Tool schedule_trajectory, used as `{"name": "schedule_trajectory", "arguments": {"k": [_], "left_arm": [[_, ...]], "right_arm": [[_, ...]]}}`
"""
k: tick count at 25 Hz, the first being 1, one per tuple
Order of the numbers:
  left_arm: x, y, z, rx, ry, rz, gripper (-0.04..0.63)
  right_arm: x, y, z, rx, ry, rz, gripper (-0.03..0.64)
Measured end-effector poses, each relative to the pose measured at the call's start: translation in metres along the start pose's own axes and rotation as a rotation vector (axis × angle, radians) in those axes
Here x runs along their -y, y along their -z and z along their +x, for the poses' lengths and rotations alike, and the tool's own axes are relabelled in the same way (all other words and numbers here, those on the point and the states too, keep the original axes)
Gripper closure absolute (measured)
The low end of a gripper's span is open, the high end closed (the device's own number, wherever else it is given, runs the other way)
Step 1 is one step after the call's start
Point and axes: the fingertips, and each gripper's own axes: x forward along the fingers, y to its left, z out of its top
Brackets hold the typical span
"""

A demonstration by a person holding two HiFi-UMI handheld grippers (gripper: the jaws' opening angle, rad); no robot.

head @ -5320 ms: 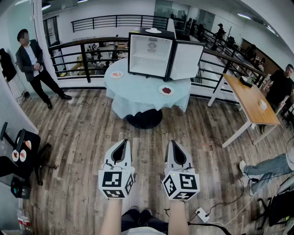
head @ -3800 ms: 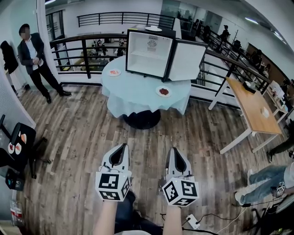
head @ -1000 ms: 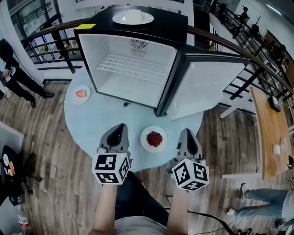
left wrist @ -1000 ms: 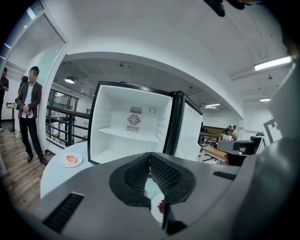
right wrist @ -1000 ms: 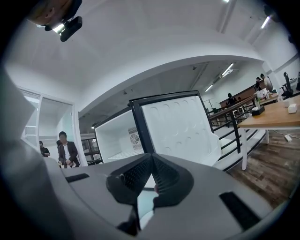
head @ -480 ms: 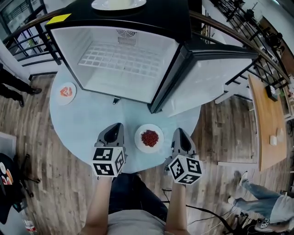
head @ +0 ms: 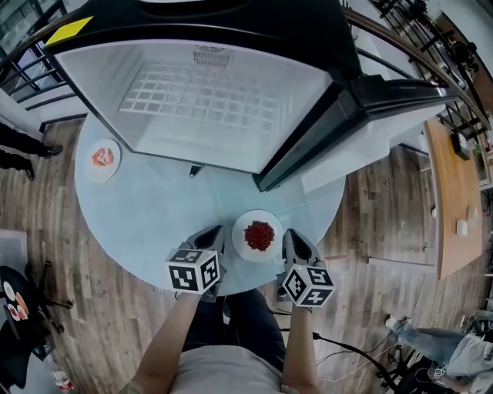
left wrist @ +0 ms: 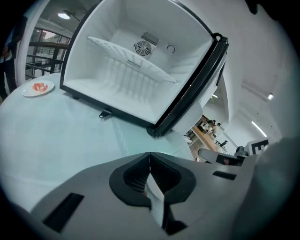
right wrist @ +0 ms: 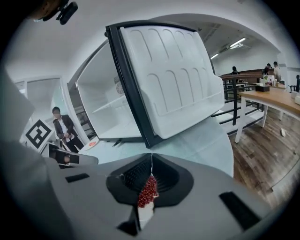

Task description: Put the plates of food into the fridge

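Two plates of red food sat on the round, pale-blue surface in front of the open fridge. The left plate lay at the surface's far left edge, well apart from both tools. The left tool view also caught it, just outside the fridge's left corner.

The left tool was low over the cloth near the front edge, its jaws closed together with nothing gripped. In its own view the pads met in a thin line.

Just beside it on the right lay the near plate, heaped with small red bits and sitting between the two tools. Whether either tool touched its rim could not be told.

The right tool flanked the plate's other side, its jaws likewise shut and empty. Its own view showed a sliver of the near plate through the slot behind the closed tips.

Further right, the fridge door stood swung wide. A wire shelf crossed the inside of the fridge.
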Motion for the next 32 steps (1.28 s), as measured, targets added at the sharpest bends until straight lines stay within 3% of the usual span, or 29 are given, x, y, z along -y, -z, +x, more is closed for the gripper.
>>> {"name": "schedule_trajectory", "arguments": {"k": [9,16,18,19,23,32], "left_arm": [[-0.005,0.05,0.022,-0.168,0.044,-0.08,0.588],[-0.009,0.062,0.029,-0.207,0.056,-0.188,0.584],[-0.004,0.062,0.031,-0.212,0.091,-0.222,0.541],[-0.002,0.062,0.032,-0.214,0.105,-0.242,0.52],[0.002,0.067,0.032,-0.238,0.133,-0.305,0.488],[0.004,0.073,0.039,-0.266,0.133,-0.361,0.483]], "right_arm": [[0.031,0.054,0.014,-0.191,0.018,0.119,0.603],[0.031,0.081,0.019,-0.35,-0.087,0.145,0.598],[0.031,0.085,0.02,-0.382,-0.114,0.161,0.592],[0.029,0.087,0.021,-0.399,-0.136,0.173,0.552],[0.022,0.088,0.022,-0.425,-0.196,0.245,0.497],[0.026,0.086,0.025,-0.461,-0.209,0.338,0.495]]}}
